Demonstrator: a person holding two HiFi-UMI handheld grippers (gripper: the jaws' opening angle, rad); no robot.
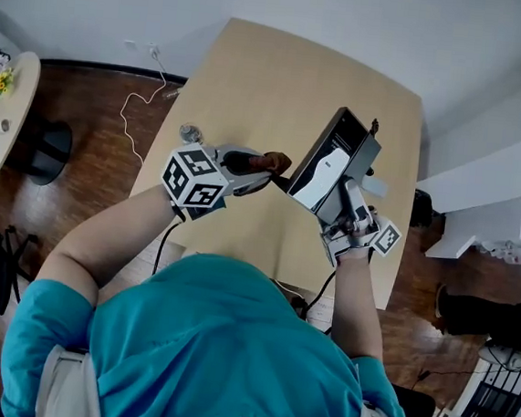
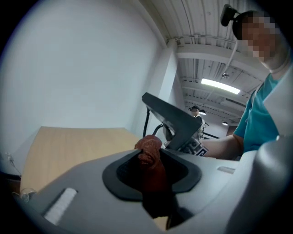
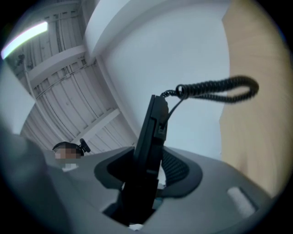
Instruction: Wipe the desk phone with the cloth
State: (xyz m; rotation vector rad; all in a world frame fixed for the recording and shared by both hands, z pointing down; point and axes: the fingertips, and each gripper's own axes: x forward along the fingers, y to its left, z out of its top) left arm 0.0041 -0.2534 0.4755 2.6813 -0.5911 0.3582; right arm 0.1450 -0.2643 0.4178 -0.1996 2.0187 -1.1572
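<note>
Currently, the left gripper (image 1: pixel 257 168) is clamped on a bunched reddish-brown cloth (image 1: pixel 276 162), which protrudes past the jaw tips. The cloth sits just beside the lower left edge of the desk phone (image 1: pixel 338 160); contact cannot be confirmed. The phone is raised above the wooden table (image 1: pixel 254 83) and tilted, with its coiled cord (image 3: pixel 215 89) trailing clear. The right gripper (image 1: pixel 342 202) is closed on the phone body.

Bright, even light, soft shadows. Both gripper views bow toward dark vignetted edges; a ceiling strip light (image 2: pixel 219 85) glares.
</note>
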